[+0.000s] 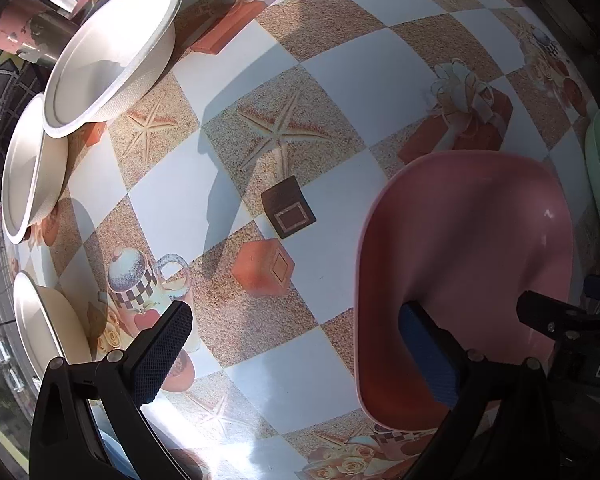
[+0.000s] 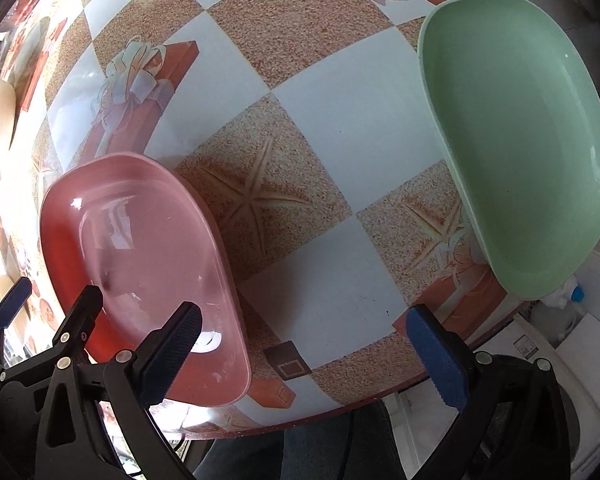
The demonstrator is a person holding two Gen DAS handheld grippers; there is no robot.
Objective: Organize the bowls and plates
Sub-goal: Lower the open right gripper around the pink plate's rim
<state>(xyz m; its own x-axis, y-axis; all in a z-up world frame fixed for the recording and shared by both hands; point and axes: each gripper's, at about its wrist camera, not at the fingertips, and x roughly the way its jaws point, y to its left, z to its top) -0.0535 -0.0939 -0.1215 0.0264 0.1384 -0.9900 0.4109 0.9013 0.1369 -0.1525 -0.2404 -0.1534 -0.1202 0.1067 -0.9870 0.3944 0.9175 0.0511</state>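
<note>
Left gripper (image 1: 304, 344) jaws spread wide, right finger over the pink plate (image 1: 472, 272) at lower right. Right gripper (image 2: 312, 344) jaws spread wide above bare worktop (image 2: 340, 120), gripping nothing.

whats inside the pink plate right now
Nothing lies in the pink plate, only glare and shadow. In the left wrist view, the left gripper's blue finger covers part of its near side.

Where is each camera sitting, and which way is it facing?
Left wrist: on the left gripper, looking down along the table toward three white bowls; own fingers show, open.
Right wrist: on the right gripper, looking down at the table's near edge and green plate; own open fingers and the person's lap show.
Shared: pink plate, and each sees the other gripper.
</note>
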